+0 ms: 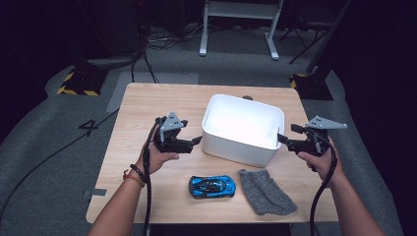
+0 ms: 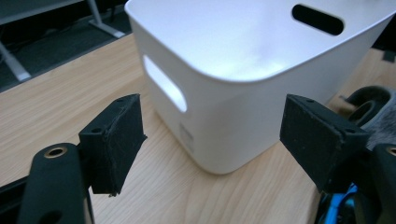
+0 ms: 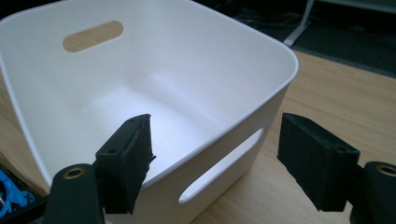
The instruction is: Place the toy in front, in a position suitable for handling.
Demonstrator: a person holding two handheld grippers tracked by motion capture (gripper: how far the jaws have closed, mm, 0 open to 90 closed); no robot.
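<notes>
White bin sits centre of the high view on the wooden bench, empty inside, handle slots in its side walls. Left hand-held gripper is at centre-left of that frame, jaws pointing right at the bin's left wall, just beside it. Right hand-held gripper is at centre-right, jaws pointing left at the bin's right wall — tip at or just off the rim, contact not clear.

Left gripper view: jaws spread wide, nothing between them, bin corner fills the upper middle. Right gripper view: jaws also released and spread; the left jaw overlaps the bin rim and the right jaw is outside the wall over the bench, no grip on it.

Blue toy car lies lower centre of the high view, in front of the bin and apart from it. Grey cloth lies just right of the car — near, not touching.
</notes>
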